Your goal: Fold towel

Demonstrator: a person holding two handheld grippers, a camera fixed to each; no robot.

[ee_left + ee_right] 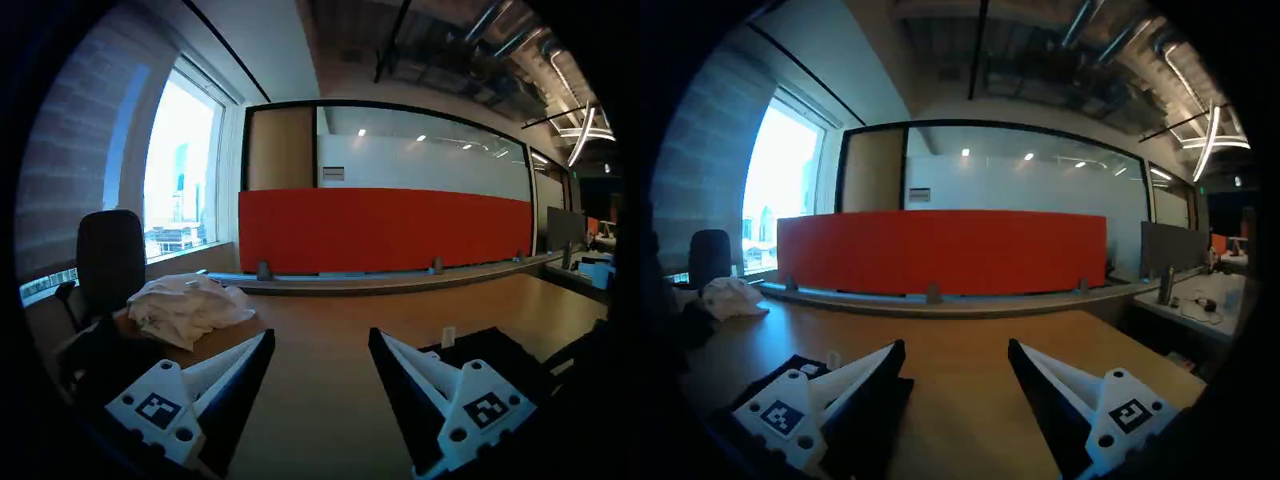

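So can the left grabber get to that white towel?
Probably yes. The left gripper is open, and only bare table lies between it and the crumpled towel, ahead, left in its view.

1. Open tabletop [336,320] stretches straight ahead between the spread jaws in both views.
2. The red partition [384,228] walls off its far edge.
3. At left, a crumpled towel [188,308] lies beside a black chair [110,256], blocking that side.

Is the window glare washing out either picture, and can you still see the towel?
Left gripper view: window glares white, but towel below it reads clearly. Right gripper view: same glare, towel small and dim near the edge, red divider bowed by fisheye.
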